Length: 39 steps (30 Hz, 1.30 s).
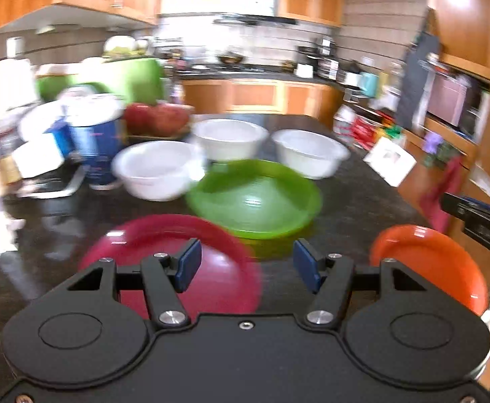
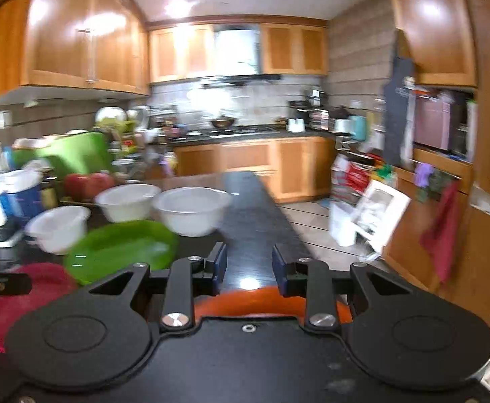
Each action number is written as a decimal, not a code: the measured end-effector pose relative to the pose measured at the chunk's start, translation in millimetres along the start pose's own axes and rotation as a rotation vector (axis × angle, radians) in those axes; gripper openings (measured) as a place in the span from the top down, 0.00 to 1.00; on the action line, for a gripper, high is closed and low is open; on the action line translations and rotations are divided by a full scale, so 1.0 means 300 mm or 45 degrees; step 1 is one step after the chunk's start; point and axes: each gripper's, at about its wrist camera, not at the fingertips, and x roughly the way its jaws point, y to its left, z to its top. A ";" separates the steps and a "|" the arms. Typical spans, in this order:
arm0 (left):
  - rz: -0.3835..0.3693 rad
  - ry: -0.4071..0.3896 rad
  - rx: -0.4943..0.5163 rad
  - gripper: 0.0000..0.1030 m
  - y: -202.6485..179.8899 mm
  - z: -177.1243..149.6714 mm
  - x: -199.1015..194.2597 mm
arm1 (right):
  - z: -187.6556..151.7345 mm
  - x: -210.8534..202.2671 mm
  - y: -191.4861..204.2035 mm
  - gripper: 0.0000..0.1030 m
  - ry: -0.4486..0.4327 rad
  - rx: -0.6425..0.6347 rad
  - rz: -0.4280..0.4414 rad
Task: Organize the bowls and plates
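On the dark counter (image 1: 362, 201) lie a red plate (image 1: 224, 268), a green plate (image 1: 255, 198) and an orange plate (image 1: 429, 262), with three white bowls (image 1: 154, 171) (image 1: 228, 137) (image 1: 308, 151) behind them. My left gripper (image 1: 245, 265) is open and empty, above the red plate's right edge. My right gripper (image 2: 249, 265) is open and empty, above the orange plate (image 2: 255, 302). The right wrist view also shows the green plate (image 2: 120, 248), the red plate (image 2: 43, 288) and the bowls (image 2: 191, 208). The right gripper's body shows at the left wrist view's right edge (image 1: 480, 215).
Clutter stands at the counter's left: a blue-and-white container (image 1: 93, 134), red apples (image 1: 157, 117), green bins (image 1: 127, 74). The counter's right edge (image 2: 288, 225) drops to the tiled floor, where a white box (image 2: 375, 215) stands. Cabinets line the far wall.
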 end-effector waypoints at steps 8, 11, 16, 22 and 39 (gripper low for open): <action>0.162 0.035 -0.025 0.41 0.238 -0.013 0.015 | -0.018 0.030 0.270 0.69 0.073 -0.034 0.156; 0.161 0.088 -0.048 0.44 0.304 -0.029 0.047 | -0.039 0.059 0.337 0.71 0.154 -0.020 0.199; 0.146 0.150 -0.026 0.48 0.366 -0.059 0.092 | -0.064 0.100 0.415 0.79 0.211 -0.032 0.181; 0.058 0.209 0.004 0.53 0.411 -0.069 0.141 | -0.094 0.135 0.470 0.86 0.259 -0.039 0.124; -0.093 0.285 0.068 0.61 0.439 -0.068 0.217 | -0.154 0.214 0.542 0.88 0.351 -0.030 0.053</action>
